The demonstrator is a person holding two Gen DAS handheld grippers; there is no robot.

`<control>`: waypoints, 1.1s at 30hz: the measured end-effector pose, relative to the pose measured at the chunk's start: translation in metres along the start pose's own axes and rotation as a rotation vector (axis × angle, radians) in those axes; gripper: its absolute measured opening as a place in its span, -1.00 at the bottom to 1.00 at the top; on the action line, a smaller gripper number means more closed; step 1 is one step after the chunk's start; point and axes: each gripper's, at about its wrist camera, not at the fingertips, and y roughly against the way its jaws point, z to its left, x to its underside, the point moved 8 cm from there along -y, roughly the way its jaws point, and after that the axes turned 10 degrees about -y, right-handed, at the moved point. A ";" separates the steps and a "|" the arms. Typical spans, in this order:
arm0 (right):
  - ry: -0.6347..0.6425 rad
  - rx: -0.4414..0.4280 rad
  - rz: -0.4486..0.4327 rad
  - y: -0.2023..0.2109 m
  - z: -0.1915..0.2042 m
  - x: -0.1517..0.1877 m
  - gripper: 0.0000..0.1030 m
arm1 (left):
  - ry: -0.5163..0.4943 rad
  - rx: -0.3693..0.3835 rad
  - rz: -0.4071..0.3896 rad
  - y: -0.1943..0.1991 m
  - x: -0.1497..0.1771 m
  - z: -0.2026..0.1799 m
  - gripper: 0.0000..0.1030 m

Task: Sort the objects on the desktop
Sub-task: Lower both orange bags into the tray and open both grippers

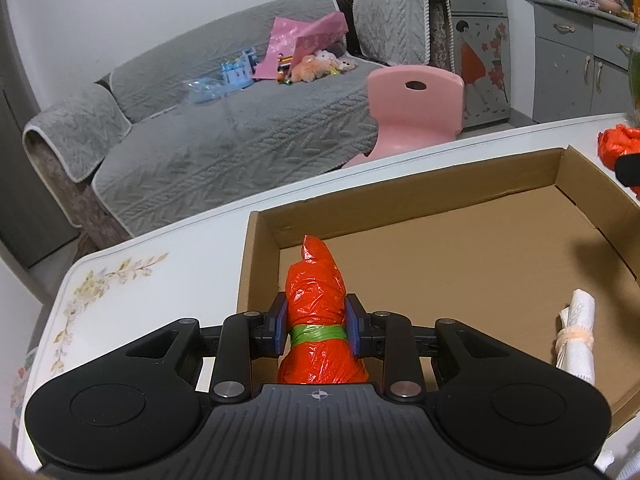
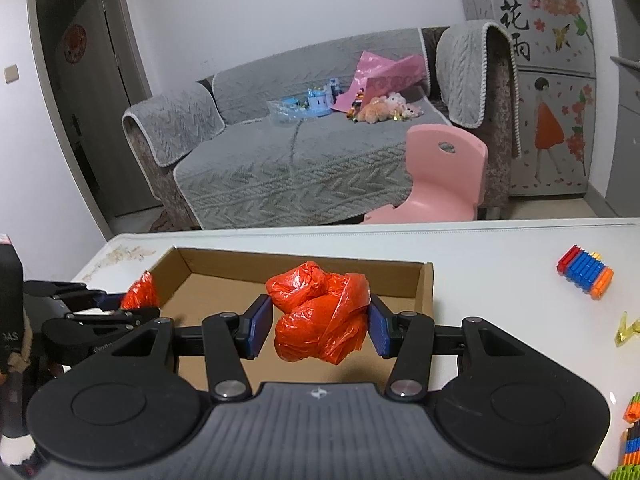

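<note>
You've got the left gripper [image 1: 316, 326] clamped on a tied orange bag roll [image 1: 316, 300] and the right gripper [image 2: 318, 322] clamped on a knotted orange bag [image 2: 320, 312], both over the cardboard box [image 1: 460, 264], which holds only a white paper roll [image 1: 576, 336]; colored blocks [image 2: 585, 278] still left on the table [image 2: 500, 256].

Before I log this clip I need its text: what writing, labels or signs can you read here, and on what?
"桃花雨": black brush characters on the flowered fridge door, right wrist view.
"DAS": white letters, cut off by the frame, on the black box at the left edge.
Black character on the same fridge, left wrist view: cut off, unreadable.
Round red sign on the dark door: too blurred.
Print on the left tool: too small.
</note>
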 end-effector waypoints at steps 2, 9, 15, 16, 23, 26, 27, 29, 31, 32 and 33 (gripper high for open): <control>-0.001 -0.002 0.006 -0.002 0.000 0.002 -0.10 | 0.001 0.005 0.000 -0.001 0.000 -0.001 -0.33; 0.000 -0.010 0.025 -0.007 0.002 0.007 -0.10 | -0.002 0.006 0.003 -0.003 0.003 0.000 -0.33; -0.015 -0.008 0.037 -0.012 -0.001 0.009 -0.10 | -0.010 -0.006 0.009 -0.004 0.005 -0.001 -0.32; -0.016 -0.011 0.043 -0.014 0.000 0.011 -0.10 | -0.021 -0.014 0.013 -0.005 0.005 -0.002 -0.32; 0.001 -0.052 0.076 -0.024 0.013 0.020 -0.10 | -0.072 0.006 0.003 -0.003 0.003 -0.018 -0.32; 0.006 -0.062 0.083 -0.026 0.016 0.022 -0.09 | -0.078 0.017 0.004 -0.005 0.002 -0.023 -0.32; 0.006 -0.065 0.087 -0.027 0.017 0.024 -0.09 | -0.077 0.022 0.005 -0.006 0.002 -0.024 -0.32; 0.006 -0.066 0.092 -0.030 0.018 0.026 -0.09 | -0.078 0.029 0.010 -0.008 0.003 -0.027 -0.32; 0.007 -0.069 0.099 -0.033 0.019 0.028 -0.09 | -0.084 0.031 0.012 -0.010 0.002 -0.031 -0.32; 0.008 -0.073 0.103 -0.034 0.020 0.029 -0.09 | -0.087 0.032 0.013 -0.011 0.002 -0.032 -0.32; 0.010 -0.074 0.107 -0.036 0.021 0.030 -0.09 | -0.089 0.035 0.014 -0.012 0.002 -0.033 -0.32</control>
